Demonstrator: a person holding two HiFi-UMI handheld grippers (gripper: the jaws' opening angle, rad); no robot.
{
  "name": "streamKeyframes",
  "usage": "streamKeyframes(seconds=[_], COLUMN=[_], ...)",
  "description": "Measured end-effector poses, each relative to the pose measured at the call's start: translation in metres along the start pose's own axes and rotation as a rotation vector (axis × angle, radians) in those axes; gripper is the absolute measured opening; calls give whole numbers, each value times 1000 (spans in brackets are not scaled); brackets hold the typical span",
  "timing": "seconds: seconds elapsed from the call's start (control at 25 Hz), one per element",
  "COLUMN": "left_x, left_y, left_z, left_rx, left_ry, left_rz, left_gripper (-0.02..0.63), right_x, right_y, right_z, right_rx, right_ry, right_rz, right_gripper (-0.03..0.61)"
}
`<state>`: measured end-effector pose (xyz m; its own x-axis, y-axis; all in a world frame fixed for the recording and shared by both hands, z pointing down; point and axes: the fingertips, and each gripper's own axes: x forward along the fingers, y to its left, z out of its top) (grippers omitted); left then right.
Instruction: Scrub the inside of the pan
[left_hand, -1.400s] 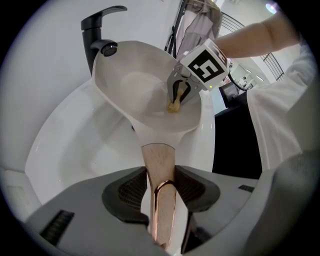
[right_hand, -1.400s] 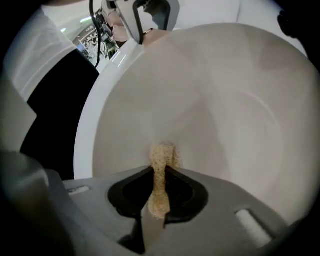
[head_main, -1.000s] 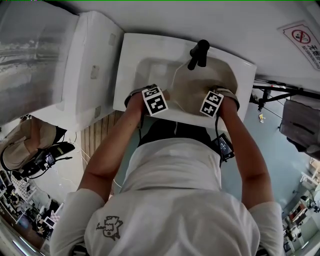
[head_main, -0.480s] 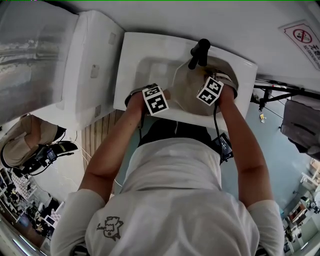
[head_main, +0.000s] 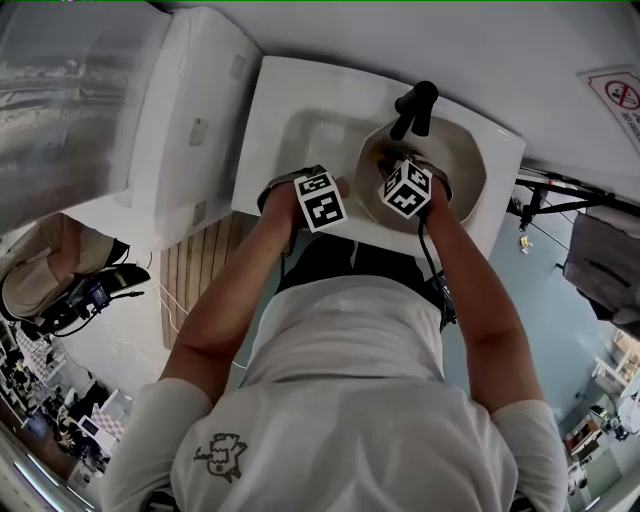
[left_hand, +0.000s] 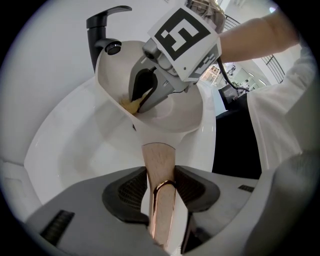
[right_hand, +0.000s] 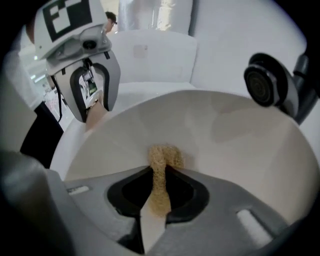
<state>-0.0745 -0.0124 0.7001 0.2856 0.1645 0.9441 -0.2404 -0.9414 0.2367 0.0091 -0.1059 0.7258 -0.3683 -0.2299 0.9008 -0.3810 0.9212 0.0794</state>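
Currently the pan (head_main: 455, 165) sits tilted in the white sink (head_main: 300, 110), right part, just under the black faucet (head_main: 415, 108). On the near side the left tool (left_hand: 159, 186) is clenched on the pan's wooden handle (left_hand: 159, 160). Inside the pan the right tool (right_hand: 159, 192) grasps a tan scrubber (right_hand: 162, 159), w/ its tip touching the inside wall, left part.

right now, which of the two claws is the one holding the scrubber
The right claw: its jaws are shut on the tan scrub pad, inside the white pan. The left claw grips the pan's wooden handle instead.
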Motion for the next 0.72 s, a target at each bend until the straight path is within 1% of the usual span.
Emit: streamKeyframes(seconds=[0.08,0.12,0.28,0.52,0.64,0.72], left_x=[0,0,1,1,1,1], left_y=[1,2,1,1,1,0], left_z=[0,0,0,-1,-1,-1], left_rx=[-2,-4,-1,13,14,16], left_ry=[-1,-3,-4,8,12,15], left_rz=[2,3,4,4,2,4], left_gripper=[172,172,172,172,172,172], right_x=[1,2,2,-1,-4,-7], right_y=[14,22,49,73,78,78], right_z=[-1,-3,-21,-57,-75,-85], right_rx=[48,55,49,32,23,34], right_ry=[-18,-15,50,182,242,274], right_rz=[79,116,215,266,270,268], right_gripper=[69,69,67,64,64,64])
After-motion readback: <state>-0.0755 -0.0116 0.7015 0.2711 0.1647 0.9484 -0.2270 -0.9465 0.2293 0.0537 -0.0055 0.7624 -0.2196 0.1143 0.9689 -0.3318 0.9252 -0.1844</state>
